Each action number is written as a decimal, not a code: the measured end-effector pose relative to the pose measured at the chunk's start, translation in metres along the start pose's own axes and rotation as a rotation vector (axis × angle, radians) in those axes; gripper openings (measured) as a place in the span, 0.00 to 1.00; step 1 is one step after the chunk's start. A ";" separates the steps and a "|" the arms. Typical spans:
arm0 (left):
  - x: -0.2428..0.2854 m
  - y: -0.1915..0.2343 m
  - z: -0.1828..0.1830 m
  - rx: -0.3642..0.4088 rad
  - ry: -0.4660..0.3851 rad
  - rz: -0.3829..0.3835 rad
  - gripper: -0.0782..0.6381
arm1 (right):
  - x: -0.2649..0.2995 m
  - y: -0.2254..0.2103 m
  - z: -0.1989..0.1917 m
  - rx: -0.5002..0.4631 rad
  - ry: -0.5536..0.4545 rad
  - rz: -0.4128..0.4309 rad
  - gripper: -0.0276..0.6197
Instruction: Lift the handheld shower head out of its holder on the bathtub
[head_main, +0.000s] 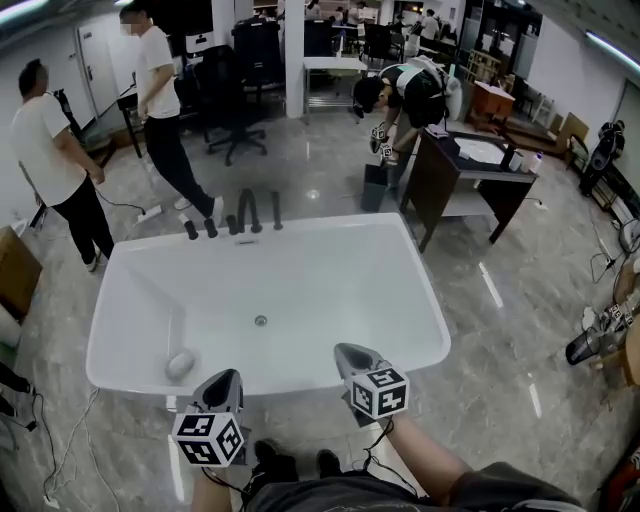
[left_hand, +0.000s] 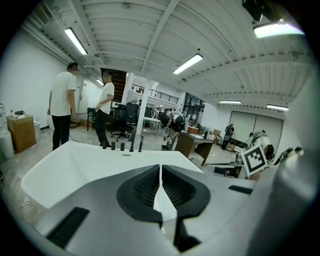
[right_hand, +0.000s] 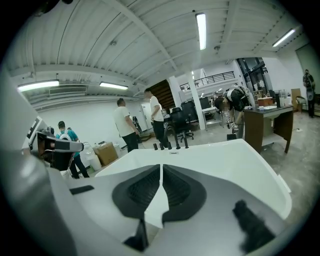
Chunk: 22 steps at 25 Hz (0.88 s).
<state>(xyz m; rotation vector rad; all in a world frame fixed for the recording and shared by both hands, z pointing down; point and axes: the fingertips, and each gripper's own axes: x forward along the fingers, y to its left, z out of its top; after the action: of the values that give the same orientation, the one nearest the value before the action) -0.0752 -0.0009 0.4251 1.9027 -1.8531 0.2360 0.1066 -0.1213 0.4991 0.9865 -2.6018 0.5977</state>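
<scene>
Hovering at the near edge of the bathtub (head_main: 430, 310), the left gripper (head_main: 228, 376) and right gripper (head_main: 346, 351) both have their fingers closed together with nothing between them. The handheld shower head (head_main: 276, 211), probably the slim upright ending the row of black fittings (head_main: 211, 227), stands on the far edge toward the far left corner. This looks like the approach step, so the next move calls for reaching across and opening one gripper's fingers around it.
</scene>
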 end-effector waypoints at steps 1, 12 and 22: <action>0.003 0.006 0.002 -0.008 -0.003 -0.004 0.15 | 0.005 0.001 0.000 -0.003 0.006 -0.005 0.09; 0.059 0.092 0.043 -0.021 0.007 -0.124 0.15 | 0.084 0.014 0.030 0.056 0.005 -0.134 0.09; 0.098 0.167 0.068 -0.036 0.019 -0.216 0.15 | 0.150 0.037 0.055 0.082 -0.013 -0.235 0.09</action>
<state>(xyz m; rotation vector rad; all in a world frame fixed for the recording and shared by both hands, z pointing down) -0.2444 -0.1153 0.4439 2.0484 -1.6127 0.1474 -0.0335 -0.2059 0.5026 1.3023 -2.4394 0.6426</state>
